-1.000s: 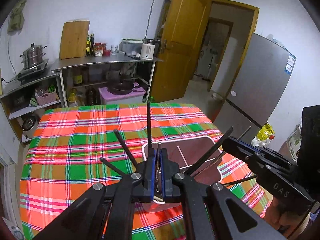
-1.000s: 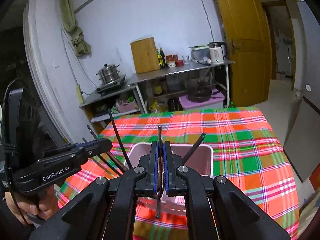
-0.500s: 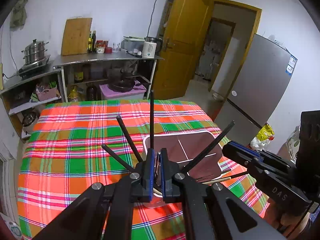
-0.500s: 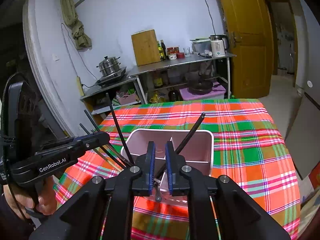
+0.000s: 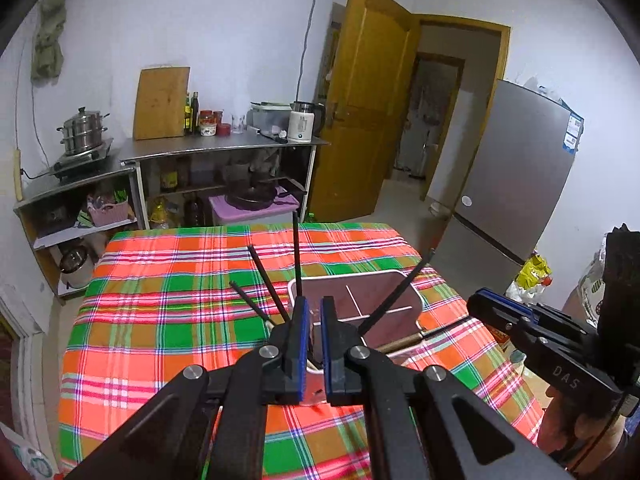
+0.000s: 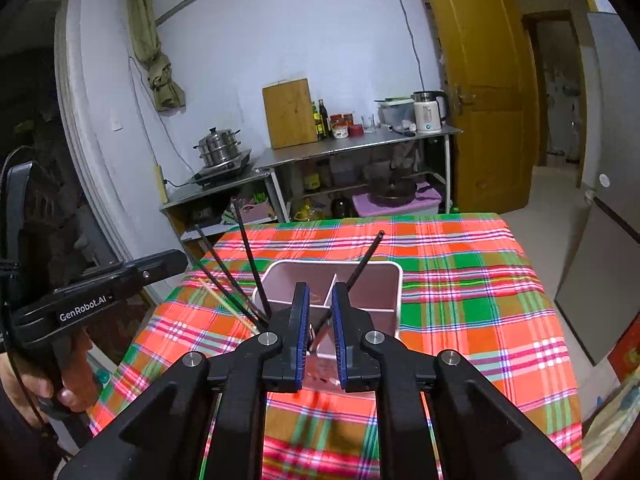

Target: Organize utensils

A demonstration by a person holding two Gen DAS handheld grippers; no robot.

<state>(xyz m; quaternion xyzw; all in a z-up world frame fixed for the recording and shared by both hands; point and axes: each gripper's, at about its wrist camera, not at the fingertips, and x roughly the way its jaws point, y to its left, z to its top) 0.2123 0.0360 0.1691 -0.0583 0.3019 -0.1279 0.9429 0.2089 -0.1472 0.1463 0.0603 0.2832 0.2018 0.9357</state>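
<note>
Holding both grippers just short of the bin (image 6: 394, 280), left gripper (image 5: 313, 334) shut and empty, right gripper (image 6: 320, 320) parted slightly, just opened off a chopstick (image 6: 362, 262), I risk snagging the leaning sticks.

Both wrist views were evenly lit by soft indoor light from overhead, bright on the white wall (image 5: 224, 28) and dimmer in the doorway (image 5: 436, 120) far beyond the fingers. Shadows were faint; only a weak one lay on the plaid tablecloth (image 5: 160, 320) just below the fingertips. The refrigerator (image 5: 516, 184) carried a dull sheen without hard glare. Fisheye distortion bent the door (image 6: 480, 92) and walls, and black vignetting filled the corners. The near finger linkages looked slightly soft; the distance was mildly grainy.
</note>
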